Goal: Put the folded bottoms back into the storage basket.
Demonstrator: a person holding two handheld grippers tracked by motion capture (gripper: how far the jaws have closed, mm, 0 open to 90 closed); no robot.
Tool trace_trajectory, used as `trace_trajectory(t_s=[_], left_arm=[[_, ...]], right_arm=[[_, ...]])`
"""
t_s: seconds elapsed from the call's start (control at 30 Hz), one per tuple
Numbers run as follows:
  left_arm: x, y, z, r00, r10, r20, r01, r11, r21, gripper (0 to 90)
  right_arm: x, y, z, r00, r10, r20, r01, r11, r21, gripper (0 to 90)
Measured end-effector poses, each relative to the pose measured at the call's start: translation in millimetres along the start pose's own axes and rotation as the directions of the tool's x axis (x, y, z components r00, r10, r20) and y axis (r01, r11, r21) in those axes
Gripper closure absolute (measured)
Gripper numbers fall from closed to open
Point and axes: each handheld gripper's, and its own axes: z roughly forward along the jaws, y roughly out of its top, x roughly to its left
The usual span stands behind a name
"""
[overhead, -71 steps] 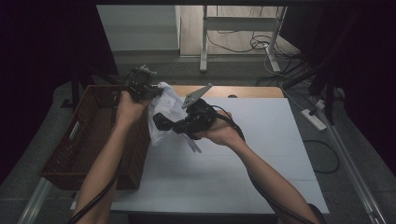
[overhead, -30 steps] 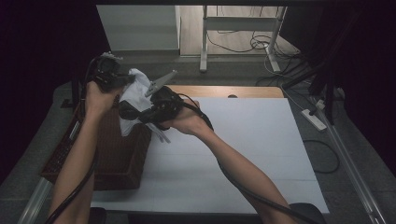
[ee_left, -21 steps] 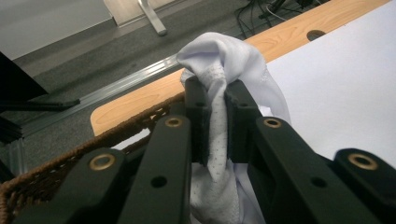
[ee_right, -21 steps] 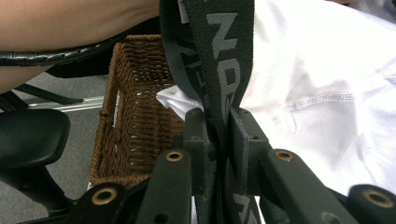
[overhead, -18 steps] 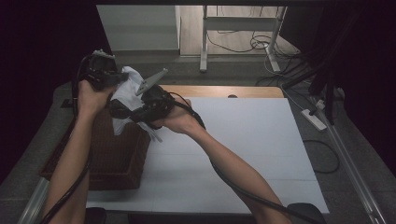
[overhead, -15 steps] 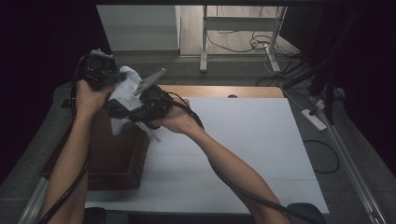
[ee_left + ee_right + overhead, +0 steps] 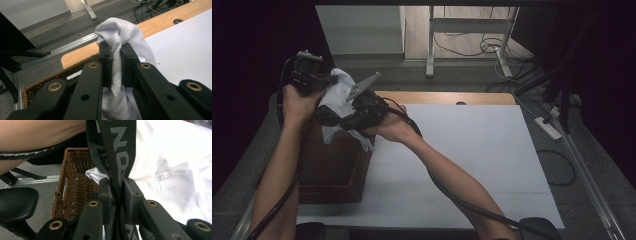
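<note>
Holding my left gripper (image 7: 324, 82) and right gripper (image 7: 337, 117) clamped on the crumpled white mesh garment (image 7: 337, 95), now carried further left above the brown wicker basket (image 7: 329, 165).

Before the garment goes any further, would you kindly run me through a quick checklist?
1. Left tongs shut on the white garment: ok.
2. Right tongs clamped on its grey lettered waistband: ok.
3. Garment lifted free of the wicker basket: cannot tell; its lower edge hangs at the rim.
4. White tabletop bare for laying it down: ok.
5. Cables clear of the fabric: cannot tell.
</note>
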Motion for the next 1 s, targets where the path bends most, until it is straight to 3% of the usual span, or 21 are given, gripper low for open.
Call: trace_trajectory(t_s=[0.6,1.0], left_arm=[[19.7,-7.0,-23.5,0.9989,-0.024,-0.041,0.023,0.9995,-0.024,82.1],[30.3,-16.5,-26.3,0.9982,-0.028,-0.053,0.028,0.9996,0.004,82.1]], right_arm=[[4.8,17.4,14.5,0.9996,-0.024,-0.013,0.024,0.999,-0.032,78.1],[7.7,20.0,32.0,0.9994,-0.019,-0.029,0.017,0.999,-0.042,78.1]])
